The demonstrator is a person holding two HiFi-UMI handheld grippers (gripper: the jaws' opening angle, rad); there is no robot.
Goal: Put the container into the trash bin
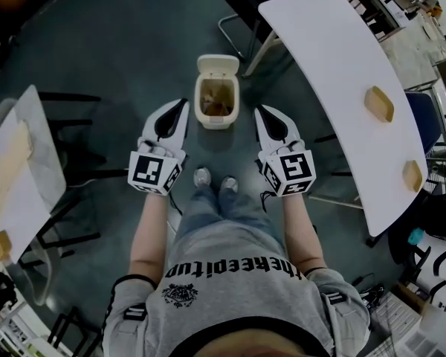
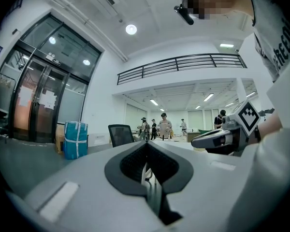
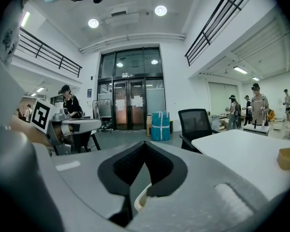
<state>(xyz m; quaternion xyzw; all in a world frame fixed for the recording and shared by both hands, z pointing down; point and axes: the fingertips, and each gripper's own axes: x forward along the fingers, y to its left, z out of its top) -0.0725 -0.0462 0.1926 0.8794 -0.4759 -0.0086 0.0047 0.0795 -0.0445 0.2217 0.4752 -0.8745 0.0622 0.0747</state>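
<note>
We see L gripper point(image 1: 183, 104) & R gripper point(image 1: 258, 110) both closed, empty, flanking trash bin point(image 1: 216, 122). Container point(image 1: 378, 103) sits near table point(image 1: 320, 43) edge, so a closed-jaw approach may knock it off.

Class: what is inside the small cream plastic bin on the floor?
The cream plastic bin stands with its lid open and holds brownish material. Anything beneath that is covered.
</note>
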